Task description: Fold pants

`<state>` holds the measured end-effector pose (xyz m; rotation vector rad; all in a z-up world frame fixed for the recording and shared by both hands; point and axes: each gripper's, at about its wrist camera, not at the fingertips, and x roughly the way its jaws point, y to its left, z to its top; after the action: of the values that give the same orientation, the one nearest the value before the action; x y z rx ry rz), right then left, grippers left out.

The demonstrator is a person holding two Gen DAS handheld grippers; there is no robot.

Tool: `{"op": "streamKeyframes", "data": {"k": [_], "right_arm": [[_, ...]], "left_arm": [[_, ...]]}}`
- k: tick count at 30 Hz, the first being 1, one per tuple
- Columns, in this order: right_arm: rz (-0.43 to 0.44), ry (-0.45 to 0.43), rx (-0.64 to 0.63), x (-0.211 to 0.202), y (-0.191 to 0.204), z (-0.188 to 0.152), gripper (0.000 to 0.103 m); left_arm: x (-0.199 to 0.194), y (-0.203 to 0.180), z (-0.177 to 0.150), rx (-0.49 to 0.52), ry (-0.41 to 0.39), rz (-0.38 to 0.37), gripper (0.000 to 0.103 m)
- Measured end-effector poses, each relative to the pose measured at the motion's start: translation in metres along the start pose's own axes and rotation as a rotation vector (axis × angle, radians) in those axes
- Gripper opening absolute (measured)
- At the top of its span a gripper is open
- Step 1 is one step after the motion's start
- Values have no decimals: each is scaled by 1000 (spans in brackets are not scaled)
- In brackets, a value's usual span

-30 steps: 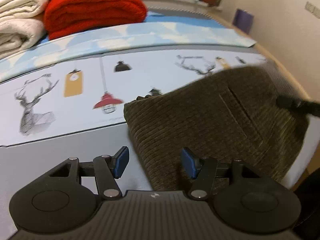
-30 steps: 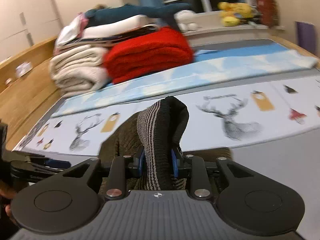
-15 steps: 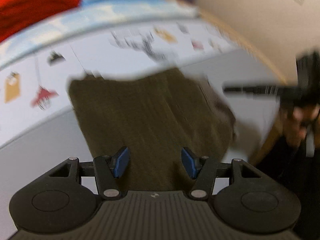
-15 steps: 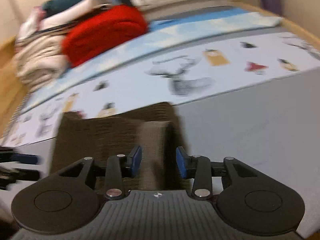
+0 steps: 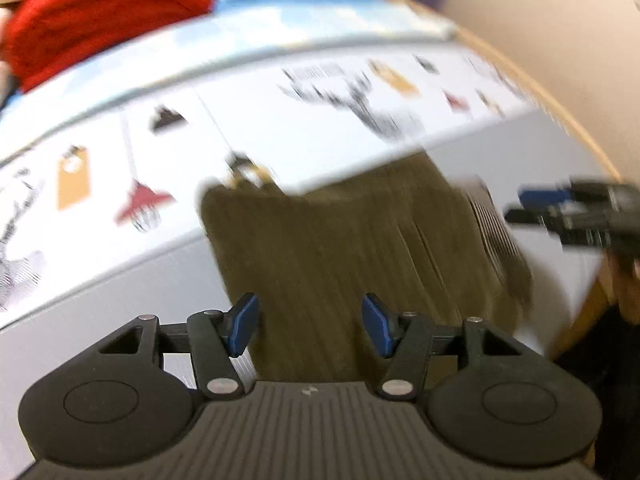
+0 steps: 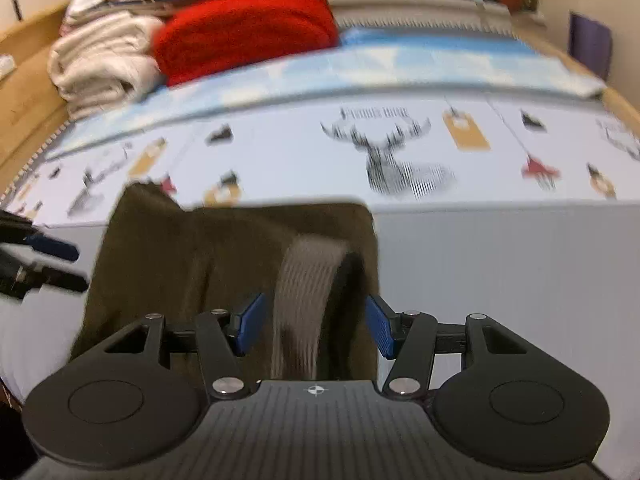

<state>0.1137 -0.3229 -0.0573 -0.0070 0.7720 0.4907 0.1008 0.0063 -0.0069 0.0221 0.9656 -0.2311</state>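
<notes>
right gripper (image 6: 312,328) jaws just opened, releasing pants (image 6: 224,256) waistband.

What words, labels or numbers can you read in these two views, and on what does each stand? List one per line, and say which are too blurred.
Line of capitals above the deer head on the printed mat: too blurred to read.
The same line in the left wrist view: too blurred to read.
Orange tag print: no lettering can be made out.
Pants, red blanket: no text visible.
</notes>
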Motion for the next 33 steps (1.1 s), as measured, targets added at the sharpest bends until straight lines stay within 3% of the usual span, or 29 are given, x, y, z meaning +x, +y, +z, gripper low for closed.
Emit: {"op": "streamKeyframes", "data": {"k": [3,4,11,18,25,29,30,32,33], "right_arm": [[5,-33,-20,10,2,14,57],[6,-34,-22,16,0,18,57],[-14,106,37,69,-19,19,61],[27,115,43,78,-21,23,64],[63,139,121,86,-33,25,83],[80,151,192,87,-42,21,91],[88,158,211,88,-45,20,92],[95,175,236,92,-50,21,97],[97,183,249,94,-52,21,97]], "left_arm": [[-1,4,10,-18,-54,-9,30],[0,4,13,-17,-63,-5,26],[17,5,35,-43,-96,46,24],[51,23,45,-43,19,115,24],[95,40,40,-67,75,144,26],[88,50,39,-140,53,97,26],[82,54,41,-180,50,75,29],[68,64,43,-270,19,25,56],[61,70,42,-317,-10,24,82]]}}
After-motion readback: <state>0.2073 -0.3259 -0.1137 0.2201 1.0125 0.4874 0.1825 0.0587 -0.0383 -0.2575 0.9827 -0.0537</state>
